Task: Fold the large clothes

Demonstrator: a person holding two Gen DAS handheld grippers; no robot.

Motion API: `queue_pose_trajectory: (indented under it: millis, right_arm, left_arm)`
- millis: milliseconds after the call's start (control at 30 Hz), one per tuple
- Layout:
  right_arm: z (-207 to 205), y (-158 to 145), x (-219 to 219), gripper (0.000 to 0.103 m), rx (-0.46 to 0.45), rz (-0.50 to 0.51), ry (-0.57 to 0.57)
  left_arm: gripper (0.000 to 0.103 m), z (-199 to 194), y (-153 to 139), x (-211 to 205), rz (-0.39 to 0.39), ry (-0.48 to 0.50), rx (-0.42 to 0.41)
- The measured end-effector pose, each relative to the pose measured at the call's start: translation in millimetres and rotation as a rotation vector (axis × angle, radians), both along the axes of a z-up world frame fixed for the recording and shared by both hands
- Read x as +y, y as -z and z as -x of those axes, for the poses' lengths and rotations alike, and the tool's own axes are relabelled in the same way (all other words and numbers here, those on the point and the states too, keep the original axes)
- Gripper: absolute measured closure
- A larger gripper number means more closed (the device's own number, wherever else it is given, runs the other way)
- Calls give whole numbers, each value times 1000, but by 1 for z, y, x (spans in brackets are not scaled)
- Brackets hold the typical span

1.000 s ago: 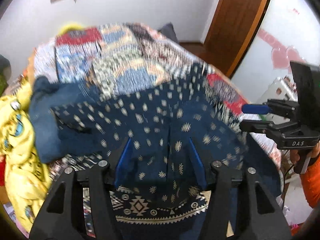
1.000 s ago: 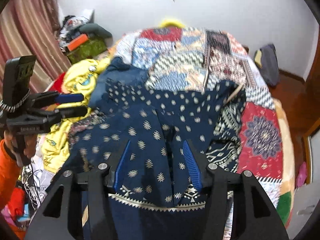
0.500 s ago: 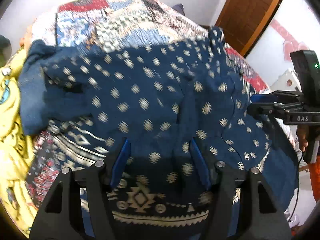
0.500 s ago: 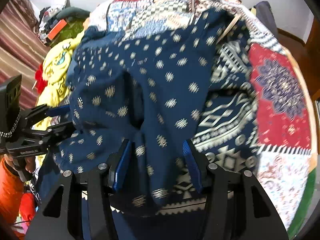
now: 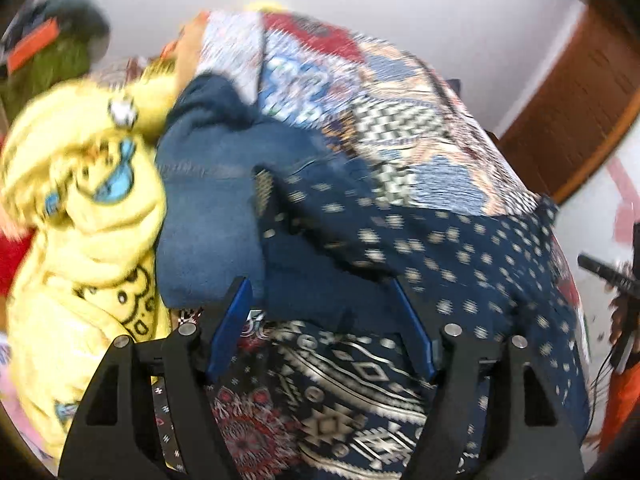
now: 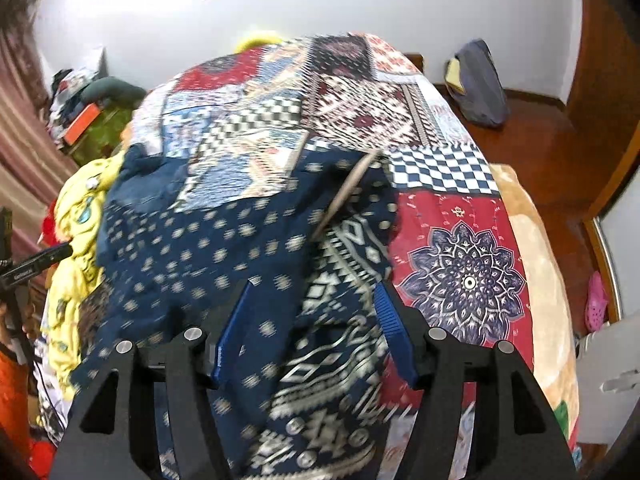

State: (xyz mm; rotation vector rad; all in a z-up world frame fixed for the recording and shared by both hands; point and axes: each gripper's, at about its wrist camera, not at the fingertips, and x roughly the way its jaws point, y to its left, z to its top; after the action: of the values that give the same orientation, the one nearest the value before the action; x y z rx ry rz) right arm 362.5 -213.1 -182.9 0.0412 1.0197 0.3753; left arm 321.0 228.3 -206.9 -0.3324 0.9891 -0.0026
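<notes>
A large navy garment with cream motifs and a patterned border lies on the patchwork bed (image 6: 440,168); it shows in the left wrist view (image 5: 420,248) and the right wrist view (image 6: 224,248). Its dotted upper layer is folded over the bordered lower part. My left gripper (image 5: 322,304) is open just above the garment's left part, with nothing between the blue pads. My right gripper (image 6: 314,312) is open above the garment's right part near the border. Both views are motion-blurred.
A blue denim piece (image 5: 208,200) and a yellow printed cloth (image 5: 80,216) lie left of the garment. A pile of things (image 6: 88,116) sits by the curtain. A dark bag (image 6: 478,84) stands on the wooden floor at the right.
Both grippers have let go of the garment's folded edge and pulled back. The dotted layer now lies flat on the bed. The left camera has swung left toward the yellow cloth.
</notes>
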Motion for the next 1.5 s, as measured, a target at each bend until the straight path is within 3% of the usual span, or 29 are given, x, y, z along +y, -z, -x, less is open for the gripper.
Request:
queue_pose_trajectory:
  millis: [233,367,467,600,633,667,733,967,1233,1367,1500]
  right_arm:
    - [-43,56,-17,45,161,-66,87]
    - [-51,58,-14,42,132,-119,75]
    - [-58,61,-4,42,118,-140,68]
    - [-58,61,9,46,79,-96,57]
    - [-58,61,11,53,77,-93,46]
    - [-58,60,12,68,82,-104,32]
    - [-58,58,12,83,111,-163,3]
    - [-45,20,17,86,20,-179,-31]
    - [-67,-33,55,87,-123,-138,-90]
    - [-95,-41,70,87,-160,-136,-71]
    - [-132,-15,81,87,-118,-78,-32]
  left_arm:
    - [34,-28,68,25,258,-13,97]
    - [42,-41,90,16,329,3,117]
    - [43,-44,90,10,289,5,100]
    - [64,-41,84,8,230,-32,100]
    - [69,-38,80,7,210,-37,107]
    - [72,-35,73,4,181,-33,100]
    - [89,-28,61,-2,162,0,79]
    - [90,-15,-3,-27,-11,32,-51]
    - [91,-44,-69,-19,-65,6,-201]
    - [91,-78,-71,-3,-105,-37,-201]
    - [91,-110,-41,20,-109,-85,-128]
